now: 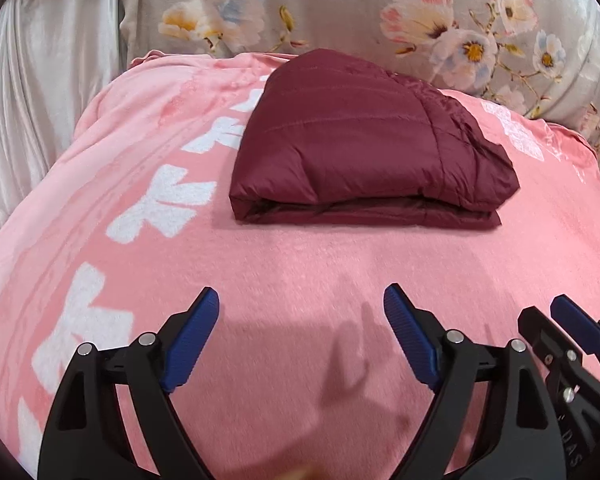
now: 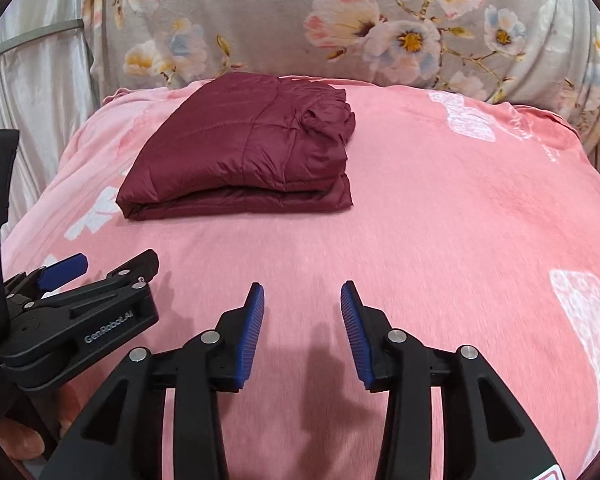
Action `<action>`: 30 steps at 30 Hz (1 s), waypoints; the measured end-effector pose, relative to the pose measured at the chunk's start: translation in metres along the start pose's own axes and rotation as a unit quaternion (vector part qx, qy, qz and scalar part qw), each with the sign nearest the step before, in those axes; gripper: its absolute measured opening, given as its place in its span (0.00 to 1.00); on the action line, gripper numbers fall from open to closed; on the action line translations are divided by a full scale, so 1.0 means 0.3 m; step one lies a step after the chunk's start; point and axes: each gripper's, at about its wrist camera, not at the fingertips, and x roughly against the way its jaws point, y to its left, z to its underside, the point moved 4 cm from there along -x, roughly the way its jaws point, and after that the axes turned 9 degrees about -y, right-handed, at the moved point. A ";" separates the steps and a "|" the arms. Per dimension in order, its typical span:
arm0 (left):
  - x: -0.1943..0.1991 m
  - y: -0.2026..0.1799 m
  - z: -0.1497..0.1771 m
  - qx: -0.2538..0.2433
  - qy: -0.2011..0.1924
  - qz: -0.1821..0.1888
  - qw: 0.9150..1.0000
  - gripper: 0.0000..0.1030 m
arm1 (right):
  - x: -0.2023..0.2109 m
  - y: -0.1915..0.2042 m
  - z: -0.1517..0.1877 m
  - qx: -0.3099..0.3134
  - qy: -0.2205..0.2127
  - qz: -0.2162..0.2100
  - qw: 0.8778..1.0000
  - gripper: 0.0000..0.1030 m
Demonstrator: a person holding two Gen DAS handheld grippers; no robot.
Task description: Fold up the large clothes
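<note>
Folded maroon jacket [image 1: 364,148] lying on the pink blanket [image 1: 300,272] of a bed, its stacked open edges facing the viewer, the floral cushion [image 1: 380,8] just behind it. Risk: the slippery, puffy layers may spring apart or slide off square if the bundle is nudged or lifted by one edge only. Left gripper [image 1: 302,320], jaws wide apart and empty; right gripper [image 2: 302,312], jaws partly apart and empty. Both hang over bare blanket on the jacket's near side, clear of it.
</note>
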 end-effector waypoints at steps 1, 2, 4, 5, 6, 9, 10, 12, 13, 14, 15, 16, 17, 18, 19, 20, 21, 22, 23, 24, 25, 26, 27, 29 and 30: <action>0.003 -0.003 0.003 -0.002 0.001 -0.002 1.000 0.80 | 0.008 0.000 0.003 0.000 -0.003 0.004 1.000 0.40; 0.008 -0.006 0.008 -0.004 0.001 -0.005 1.000 0.80 | 0.013 0.003 0.003 0.001 -0.006 0.008 1.000 0.41; 0.022 -0.010 0.012 -0.005 -0.005 -0.009 1.000 0.80 | 0.025 0.002 0.001 0.003 -0.014 0.015 1.000 0.42; 0.030 -0.009 0.012 -0.005 -0.010 -0.012 1.000 0.80 | 0.025 0.001 0.000 0.004 -0.015 0.017 1.000 0.42; 0.032 -0.008 0.010 -0.005 -0.012 -0.014 1.000 0.80 | 0.021 0.001 0.001 0.004 -0.012 0.019 1.000 0.42; 0.041 -0.004 0.012 -0.003 -0.018 -0.020 1.000 0.80 | 0.009 0.002 0.005 0.004 -0.003 0.019 1.000 0.43; 0.043 -0.004 0.011 -0.003 -0.020 -0.022 1.000 0.80 | 0.008 0.002 0.006 0.003 -0.002 0.019 1.000 0.43; 0.048 -0.009 0.010 -0.008 -0.024 -0.024 0.999 0.80 | 0.009 0.004 0.008 0.000 -0.002 0.018 1.000 0.43; 0.050 -0.012 0.009 -0.010 -0.026 -0.025 0.999 0.80 | 0.010 0.004 0.009 -0.001 -0.003 0.018 1.000 0.43; 0.053 -0.015 0.008 -0.012 -0.028 -0.026 0.999 0.80 | 0.009 0.003 0.010 -0.002 -0.002 0.020 1.000 0.43; 0.055 -0.018 0.007 -0.015 -0.031 -0.026 0.999 0.80 | 0.009 0.006 0.011 -0.002 -0.002 0.020 1.000 0.43; 0.059 -0.020 0.008 -0.016 -0.033 -0.027 0.999 0.80 | 0.010 0.005 0.011 -0.003 -0.002 0.021 1.000 0.43; 0.062 -0.021 0.008 -0.016 -0.034 -0.027 0.999 0.80 | 0.009 0.004 0.010 -0.002 -0.002 0.020 1.000 0.43; 0.063 -0.020 0.008 -0.016 -0.036 -0.027 0.999 0.80 | 0.009 0.005 0.010 -0.001 -0.002 0.021 1.000 0.43; 0.063 -0.019 0.007 -0.016 -0.036 -0.028 0.999 0.80 | 0.008 0.005 0.011 0.001 -0.001 0.021 1.000 0.43; 0.064 -0.019 0.008 -0.016 -0.037 -0.028 0.999 0.80 | 0.009 0.007 0.011 0.001 -0.001 0.022 1.000 0.43; 0.064 -0.019 0.007 -0.016 -0.037 -0.029 0.999 0.80 | 0.010 0.006 0.011 0.003 -0.002 0.022 1.000 0.43; 0.065 -0.019 0.007 -0.016 -0.037 -0.030 0.999 0.80 | 0.011 0.005 0.010 0.004 -0.002 0.022 1.000 0.43; 0.065 -0.020 0.007 -0.017 -0.038 -0.029 0.999 0.80 | 0.012 0.005 0.010 0.005 -0.003 0.023 1.000 0.43; 0.066 -0.020 0.006 -0.017 -0.038 -0.030 0.999 0.80 | 0.012 0.006 0.011 0.005 -0.002 0.023 1.000 0.43; 0.066 -0.020 0.007 -0.016 -0.037 -0.030 0.999 0.80 | 0.012 0.005 0.011 0.006 -0.002 0.024 1.000 0.43; 0.065 -0.021 0.007 -0.017 -0.037 -0.029 0.999 0.80 | 0.010 0.005 0.011 0.007 0.000 0.026 1.000 0.43; 0.066 -0.022 0.008 -0.017 -0.037 -0.030 0.999 0.80 | 0.009 0.005 0.012 0.008 0.000 0.025 1.000 0.43; 0.067 -0.024 0.008 -0.017 -0.038 -0.028 0.999 0.80 | 0.010 0.006 0.012 0.011 0.000 0.026 1.000 0.43; 0.069 -0.025 0.008 -0.018 -0.039 -0.029 0.999 0.80 | 0.011 0.007 0.012 0.011 -0.001 0.026 1.000 0.43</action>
